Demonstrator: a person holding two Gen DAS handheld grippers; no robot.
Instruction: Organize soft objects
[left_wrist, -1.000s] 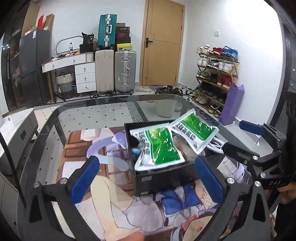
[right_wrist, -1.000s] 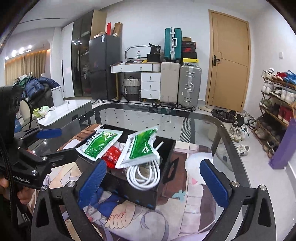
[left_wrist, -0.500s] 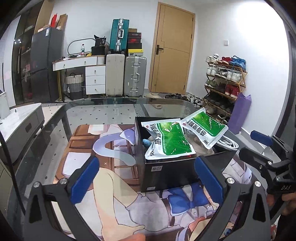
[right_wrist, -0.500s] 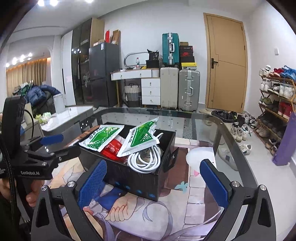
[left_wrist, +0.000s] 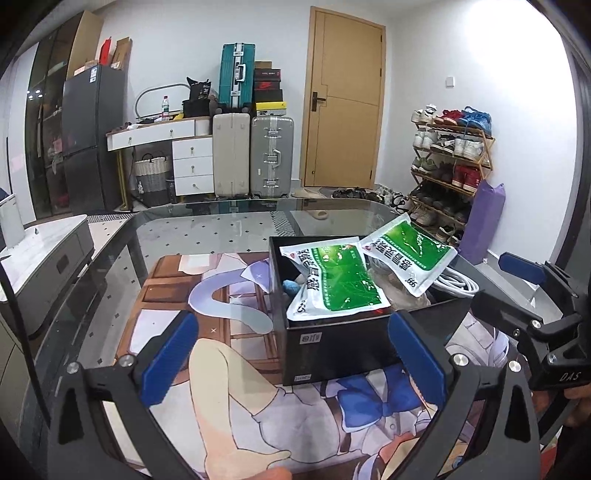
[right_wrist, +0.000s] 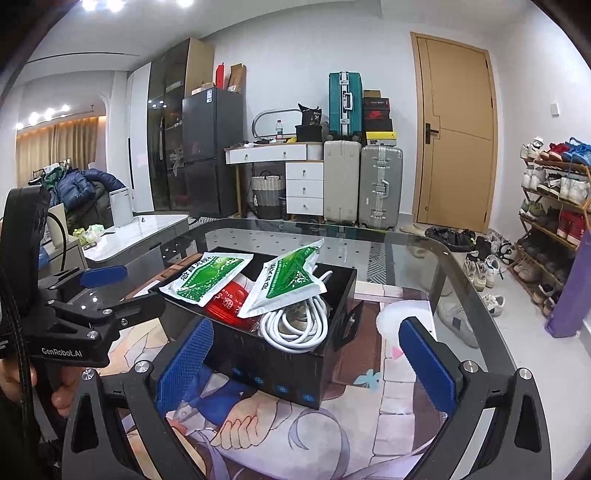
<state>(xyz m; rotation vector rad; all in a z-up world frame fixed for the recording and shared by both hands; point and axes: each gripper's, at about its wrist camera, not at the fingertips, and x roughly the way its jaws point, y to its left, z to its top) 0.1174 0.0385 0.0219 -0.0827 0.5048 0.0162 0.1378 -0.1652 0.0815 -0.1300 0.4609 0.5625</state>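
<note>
A black box (left_wrist: 354, 347) (right_wrist: 288, 365) stands on a printed mat on the glass table. Two green-and-white soft packs (left_wrist: 332, 284) (left_wrist: 410, 254) lie across its top; in the right wrist view they show too (right_wrist: 207, 277) (right_wrist: 288, 280), over a red pack (right_wrist: 225, 302) and a coiled white cable (right_wrist: 295, 325). My left gripper (left_wrist: 295, 362) is open and empty, just short of the box. My right gripper (right_wrist: 306, 358) is open and empty, in front of the box's other side. Each gripper shows in the other's view.
The printed anime mat (left_wrist: 207, 332) covers the near part of the glass table (left_wrist: 207, 229). Beyond the table stand suitcases (left_wrist: 271, 155), a white drawer desk (left_wrist: 170, 147), a shoe rack (left_wrist: 450, 162) and a low white cabinet (left_wrist: 40, 254).
Both grippers have drawn back and risen from the box, so it looks smaller and lower in both views. The packs in the box have not moved.
</note>
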